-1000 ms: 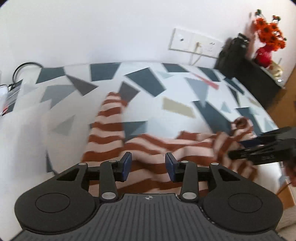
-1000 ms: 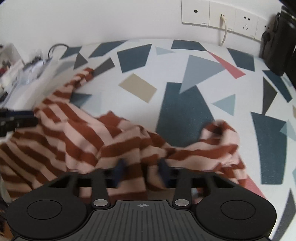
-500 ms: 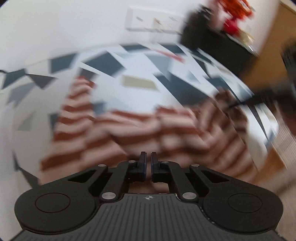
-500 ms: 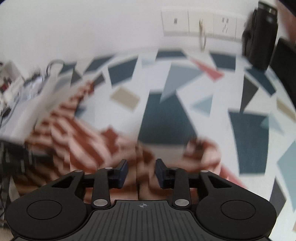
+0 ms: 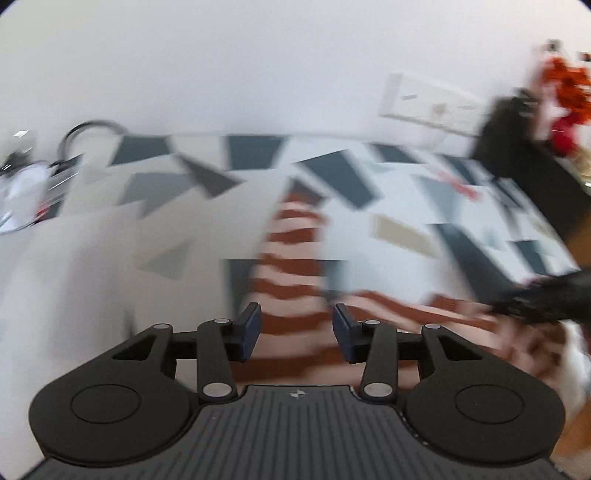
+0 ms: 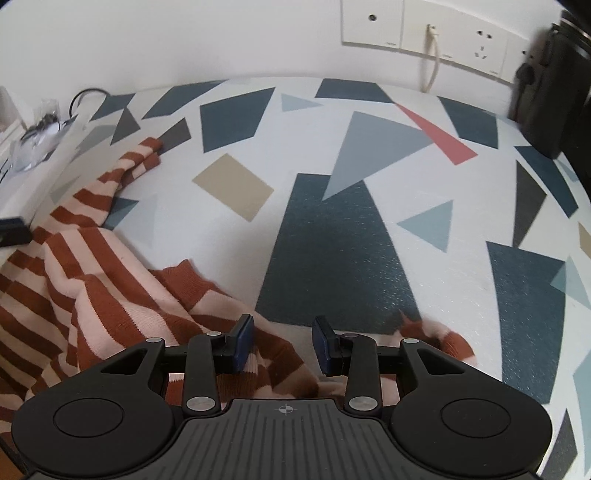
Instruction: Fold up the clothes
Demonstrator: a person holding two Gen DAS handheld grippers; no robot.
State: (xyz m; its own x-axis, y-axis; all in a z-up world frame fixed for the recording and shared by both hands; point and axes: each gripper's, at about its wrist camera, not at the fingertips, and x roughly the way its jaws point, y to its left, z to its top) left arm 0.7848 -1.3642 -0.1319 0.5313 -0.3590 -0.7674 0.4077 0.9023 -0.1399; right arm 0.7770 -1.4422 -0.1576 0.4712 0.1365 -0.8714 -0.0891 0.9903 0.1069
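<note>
A sweater with rust and pale pink stripes (image 6: 92, 280) lies rumpled on a bed cover printed with geometric shapes (image 6: 332, 240). In the blurred left wrist view one sleeve of the sweater (image 5: 291, 266) runs away from me. My left gripper (image 5: 297, 326) hovers over the sleeve's near end, its jaws opening; cloth shows below the gap but the pads do not press on it. My right gripper (image 6: 282, 341) stands open above the sweater's hem edge, gripping nothing. A cuff (image 6: 447, 339) peeks out past its right finger.
Wall sockets with a plugged cable (image 6: 424, 27) sit on the white wall behind. A dark bag (image 6: 554, 92) stands at the far right, with orange flowers (image 5: 565, 85) beyond it. Clutter and a cable loop (image 5: 92, 129) lie at the far left.
The left jaws were apart, shut half a second ago, and now stand apart again; its view swung right and back. The right jaws widened a little and the sweater sits lower in its view.
</note>
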